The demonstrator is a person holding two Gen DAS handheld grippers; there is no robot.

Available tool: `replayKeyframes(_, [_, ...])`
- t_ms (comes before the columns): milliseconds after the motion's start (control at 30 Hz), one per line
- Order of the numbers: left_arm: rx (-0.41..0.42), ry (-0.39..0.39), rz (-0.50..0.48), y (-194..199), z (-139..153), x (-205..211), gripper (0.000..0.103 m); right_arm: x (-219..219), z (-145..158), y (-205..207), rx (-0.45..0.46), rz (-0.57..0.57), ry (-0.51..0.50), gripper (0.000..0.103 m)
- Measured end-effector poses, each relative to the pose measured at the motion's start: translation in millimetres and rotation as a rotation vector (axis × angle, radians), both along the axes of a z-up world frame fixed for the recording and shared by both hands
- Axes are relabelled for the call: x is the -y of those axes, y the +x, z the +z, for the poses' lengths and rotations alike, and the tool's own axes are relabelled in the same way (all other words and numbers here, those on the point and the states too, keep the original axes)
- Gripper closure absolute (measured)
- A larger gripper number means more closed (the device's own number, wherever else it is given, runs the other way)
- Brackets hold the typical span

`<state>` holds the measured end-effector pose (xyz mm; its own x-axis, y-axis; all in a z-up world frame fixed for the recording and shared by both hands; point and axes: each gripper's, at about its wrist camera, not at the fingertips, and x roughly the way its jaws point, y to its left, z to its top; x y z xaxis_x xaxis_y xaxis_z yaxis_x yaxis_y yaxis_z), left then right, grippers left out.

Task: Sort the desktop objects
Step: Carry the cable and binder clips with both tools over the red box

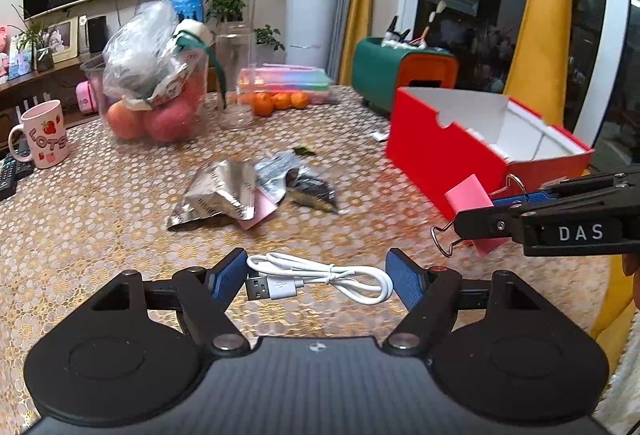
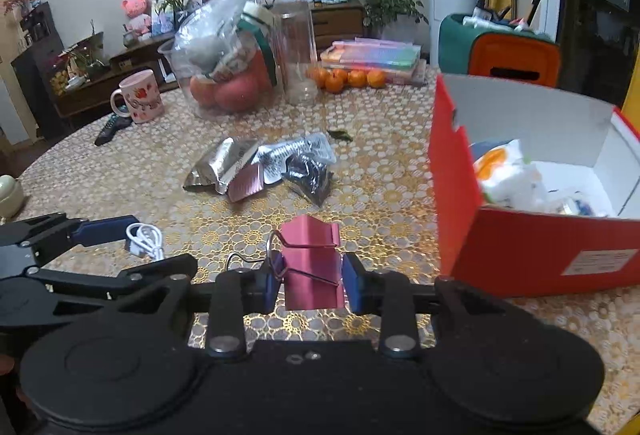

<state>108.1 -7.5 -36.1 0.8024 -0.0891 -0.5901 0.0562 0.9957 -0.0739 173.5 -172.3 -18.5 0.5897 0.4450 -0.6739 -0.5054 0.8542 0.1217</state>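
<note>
Two views, L wrist first.
L gripper (image 1: 316,277): pads clamped on coiled white USB cable (image 1: 320,277), held clear above the tablecloth (image 1: 100,219).
R gripper (image 1: 472,213): in from the right, gripping pink binder clip (image 1: 470,201) just in front of red box (image 1: 444,151).
Table mid: foil wrappers (image 1: 248,191); pink mug (image 1: 42,133) far left.
R wrist view next.
R gripper (image 2: 308,283): blue pads pinch the clip (image 2: 312,267) on both sides, wire handles to the left.
Box (image 2: 520,247): right, open, packets inside.
L gripper (image 2: 132,235): at left w/ cable (image 2: 146,237).
Behind: wrappers (image 2: 264,165), fruit jar (image 2: 224,75).
</note>
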Motion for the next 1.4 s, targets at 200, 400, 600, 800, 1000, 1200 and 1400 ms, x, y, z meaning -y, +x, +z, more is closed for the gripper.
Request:
replayKeyframes(200, [0.023, -0.022, -0.026, -2, 21, 19, 0.027, 24, 24, -13, 0.032, -0.006, 0.021, 0.071])
replayKeyframes(400, [0.050, -0.031, -0.061, 1, 42, 41, 0.027, 50, 45, -19, 0.052, -0.017, 0.040, 0.071])
replayKeyframes(600, [0.057, -0.036, -0.093, 9, 56, 62, 0.027, 78, 60, -13, 0.076, -0.045, 0.063, 0.071])
replayKeyframes(800, [0.072, -0.019, -0.128, 25, 66, 85, 0.027, 104, 72, -2, 0.113, -0.091, 0.067, 0.071])
replayKeyframes(1000, [0.067, -0.008, -0.173, 44, 69, 108, 0.027, 127, 77, 21, 0.106, -0.140, 0.069, 0.071])
replayKeyframes(1200, [0.059, 0.024, -0.223, 67, 68, 132, 0.027, 151, 75, 46, 0.090, -0.205, 0.076, 0.071])
replayKeyframes(1400, [0.059, 0.066, -0.286, 94, 66, 164, 0.027, 173, 65, 73, 0.090, -0.274, 0.054, 0.071])
